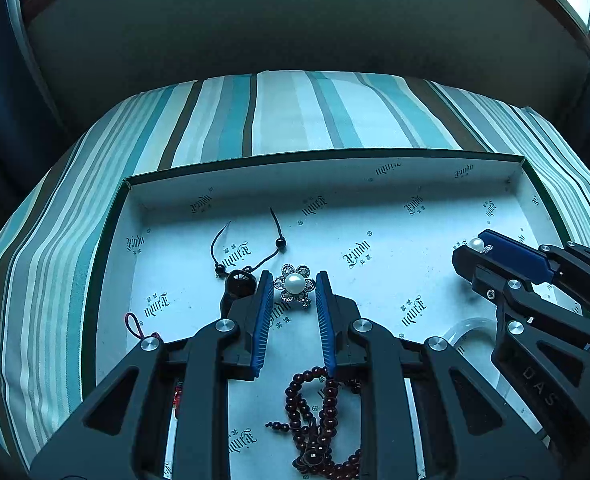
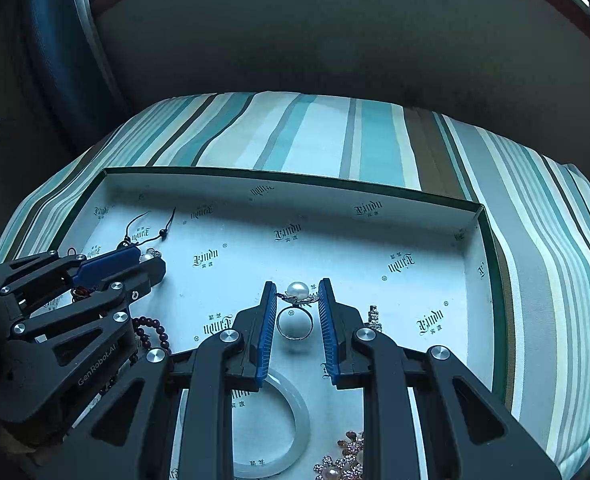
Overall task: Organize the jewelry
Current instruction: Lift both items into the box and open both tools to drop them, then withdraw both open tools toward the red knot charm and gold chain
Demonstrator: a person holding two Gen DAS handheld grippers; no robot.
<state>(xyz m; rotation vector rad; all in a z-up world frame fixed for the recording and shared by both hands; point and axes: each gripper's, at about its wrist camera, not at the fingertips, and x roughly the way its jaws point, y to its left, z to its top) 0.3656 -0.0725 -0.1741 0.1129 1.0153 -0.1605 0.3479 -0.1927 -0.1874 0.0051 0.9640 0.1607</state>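
Observation:
A silver flower brooch with a white pearl (image 1: 295,285) sits between the blue pads of my left gripper (image 1: 295,278), which is shut on it just above the floor of the white box (image 1: 375,168). My right gripper (image 2: 298,286) is shut on a pearl ring (image 2: 298,291); the ring's silver band hangs down between the fingers. Each gripper shows in the other's view: the right one (image 1: 475,244) at the right edge with its pearl, the left one (image 2: 149,258) at the left with the brooch.
The box lies on a striped cushion (image 1: 295,112). Inside it are a black cord necklace with a dark pendant (image 1: 237,280), a dark red bead bracelet (image 1: 315,412), a translucent bangle (image 2: 295,420), a pink flower brooch (image 2: 347,460) and a small rhinestone piece (image 2: 373,316).

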